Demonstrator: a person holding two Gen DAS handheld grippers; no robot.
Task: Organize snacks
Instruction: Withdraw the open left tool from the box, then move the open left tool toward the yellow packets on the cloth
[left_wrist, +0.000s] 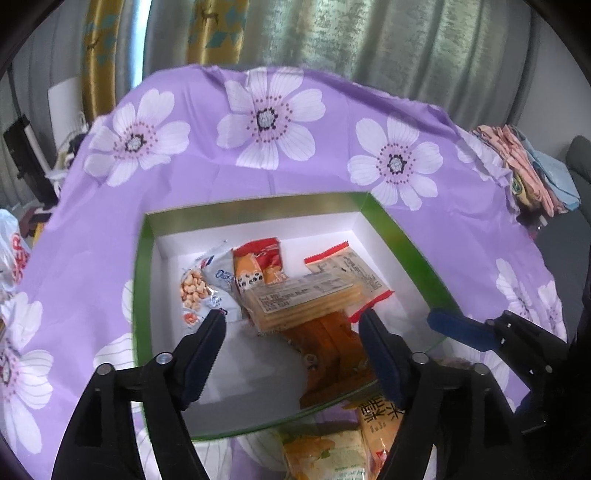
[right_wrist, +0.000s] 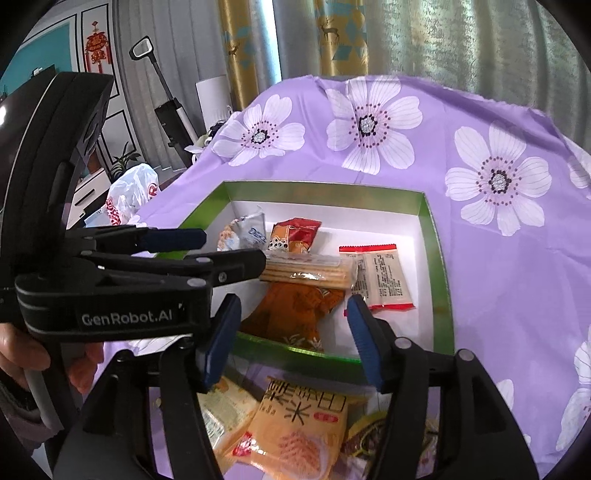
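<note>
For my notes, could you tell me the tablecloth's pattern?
Purple tablecloth with large white flowers; clearest in the right wrist view.

You have a purple cloth with white flowers (right_wrist: 480, 258) covering the surface; on it sits a green-rimmed, white-lined cardboard box (right_wrist: 439, 266), with loose yellow snack packets (right_wrist: 295, 428) beside its near wall.

a shallow box (left_wrist: 142, 280) with green walls and a white floor sits open on the purple flowered cloth. inside lie several snack packets — a pale bag printed with round puffs (left_wrist: 201, 286) at the far left, a red-and-orange pouch (left_wrist: 258, 264) beside it, a clear sleeve of stacked crackers (left_wrist: 306, 301) lying flat across the middle, a cream packet with red ends (right_wrist: 380, 275) to the right, and a crumpled orange wrapper (right_wrist: 295, 306) under the crackers. more yellow-orange packets (right_wrist: 299, 424) lie outside — just beyond the box's near wall.
</note>
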